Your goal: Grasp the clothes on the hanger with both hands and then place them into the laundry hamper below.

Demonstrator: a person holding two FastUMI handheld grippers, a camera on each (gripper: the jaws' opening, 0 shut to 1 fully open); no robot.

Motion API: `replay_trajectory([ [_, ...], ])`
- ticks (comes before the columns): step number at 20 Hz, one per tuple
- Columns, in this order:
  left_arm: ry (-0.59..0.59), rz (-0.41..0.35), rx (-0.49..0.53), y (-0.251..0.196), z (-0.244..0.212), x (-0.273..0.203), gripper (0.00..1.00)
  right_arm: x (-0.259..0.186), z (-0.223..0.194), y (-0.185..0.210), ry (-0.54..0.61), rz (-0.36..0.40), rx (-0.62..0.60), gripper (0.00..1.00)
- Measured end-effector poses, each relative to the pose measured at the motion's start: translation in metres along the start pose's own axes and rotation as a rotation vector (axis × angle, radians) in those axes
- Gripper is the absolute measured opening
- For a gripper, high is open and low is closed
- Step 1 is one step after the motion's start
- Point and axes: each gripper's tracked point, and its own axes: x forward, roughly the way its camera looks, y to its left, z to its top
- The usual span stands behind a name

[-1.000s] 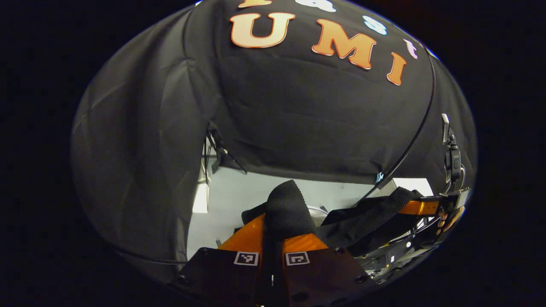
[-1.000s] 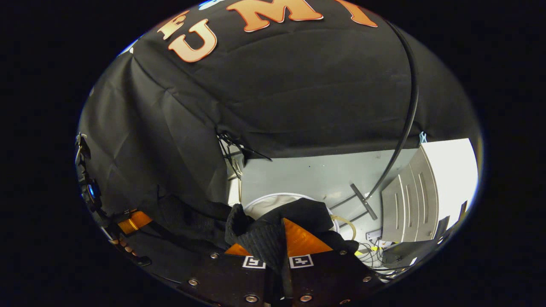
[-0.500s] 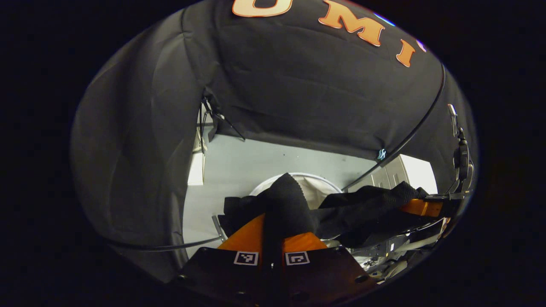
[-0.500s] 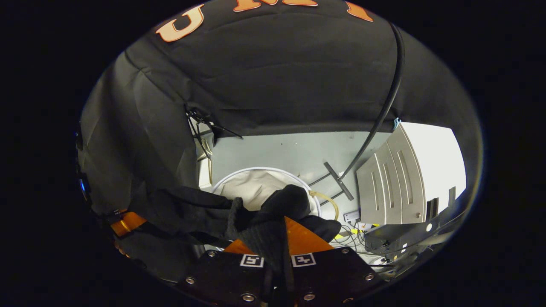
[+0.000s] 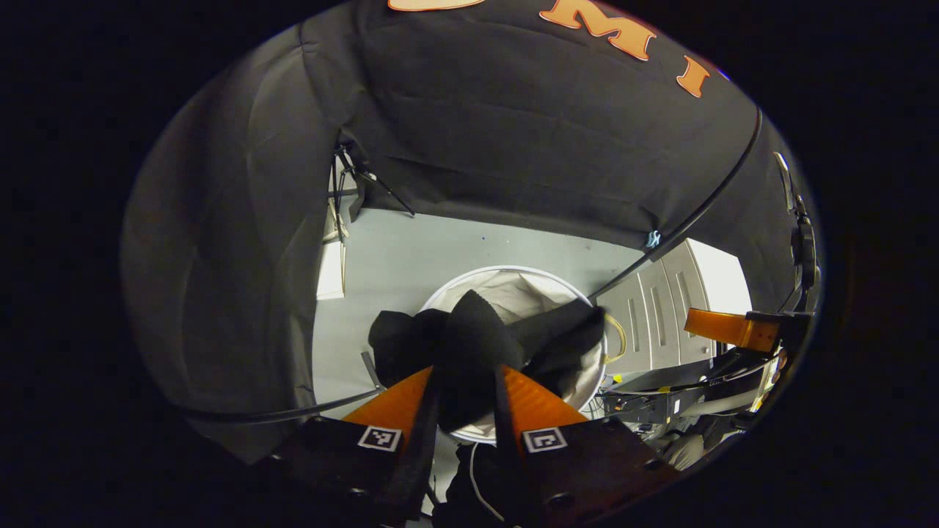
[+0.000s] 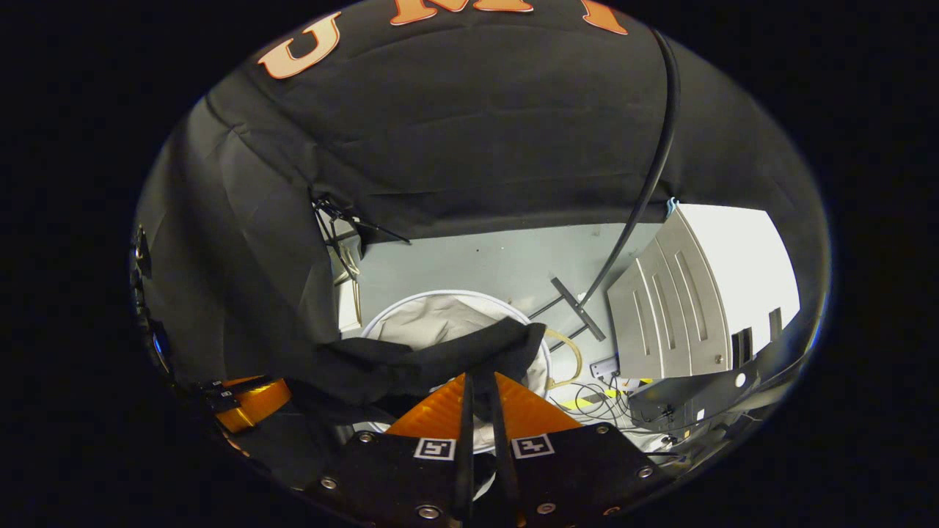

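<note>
A black garment (image 5: 477,345) hangs bunched over the round white laundry hamper (image 5: 513,272), one part sagging into it. In the left gripper view my left gripper (image 5: 466,368) stands open, its fingers spread with the cloth loose at their tips. Off to the right, the right gripper (image 5: 726,328) holds no cloth. In the right gripper view the garment (image 6: 425,359) stretches across the hamper (image 6: 440,294) just beyond my right gripper (image 6: 480,375), whose fingers are slightly apart and bare. The left gripper (image 6: 249,400) shows at lower left.
Right of the hamper stands a grey slotted cabinet (image 6: 675,301). A black hose (image 6: 649,183) runs down to a metal foot bar (image 6: 579,308) on the grey floor (image 5: 411,249). Loose cables (image 6: 594,400) lie beside the hamper.
Both grippers tipped down toward the hamper. The left fingers spread apart and the right let go; the garment dropped from the right gripper onto the hamper.
</note>
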Motion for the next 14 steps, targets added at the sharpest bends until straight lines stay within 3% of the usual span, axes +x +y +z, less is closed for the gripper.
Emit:
replay_trajectory([
  [4,-0.024,0.015,0.014,0.004,0.016,-0.008,0.54,-0.005,0.002,0.003,-0.003,-0.004,0.014,0.28],
  [7,-0.024,0.003,0.005,0.001,0.016,-0.012,0.88,-0.009,0.001,0.005,-0.006,-0.005,-0.001,0.42],
  [9,-0.029,0.016,0.019,0.005,0.016,-0.014,0.84,-0.011,0.002,0.006,-0.008,-0.006,-0.002,0.49],
  [10,-0.032,0.028,0.027,0.008,0.017,-0.017,0.84,-0.013,0.0,0.003,-0.008,-0.013,-0.003,0.68],
  [13,-0.051,0.044,0.031,0.011,0.022,-0.025,0.97,-0.021,0.002,-0.004,-0.019,-0.041,-0.019,0.84],
  [14,-0.064,0.053,0.028,0.014,0.026,-0.029,0.96,-0.025,0.004,-0.005,-0.026,-0.049,-0.027,0.9],
])
